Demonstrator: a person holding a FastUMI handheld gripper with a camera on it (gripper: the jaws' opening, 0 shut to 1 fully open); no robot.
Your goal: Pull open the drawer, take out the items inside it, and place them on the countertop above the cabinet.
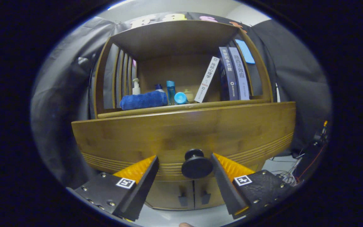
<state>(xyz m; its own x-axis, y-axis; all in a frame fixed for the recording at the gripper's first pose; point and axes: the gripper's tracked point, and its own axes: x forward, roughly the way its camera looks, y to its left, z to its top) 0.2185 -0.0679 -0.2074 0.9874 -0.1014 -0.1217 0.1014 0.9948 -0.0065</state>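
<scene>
The claw (184,165) hung spread wide in front of the wooden cabinet, gripping nothing. The round dark knob (197,166) of the drawer (181,132) sat between its two fingers, nearer the right finger than the left, and neither pad looked to be touching it. The drawer was shut, so whatever lay inside was hidden. Above it ran the counter (184,106), already carrying a rolled blue towel (143,100), a few small bottles (170,92) and a row of books (233,74). Two small cupboard doors (192,194) showed below the drawer.

To my eye the step in hand was taking hold of that knob. It would go best if the claw slid a touch to the right to centre the knob, pushed in until the pads reached the narrow neck behind the head, closed firmly, then drew straight back, level, so the drawer wouldn't bind or the knob slip free.
</scene>
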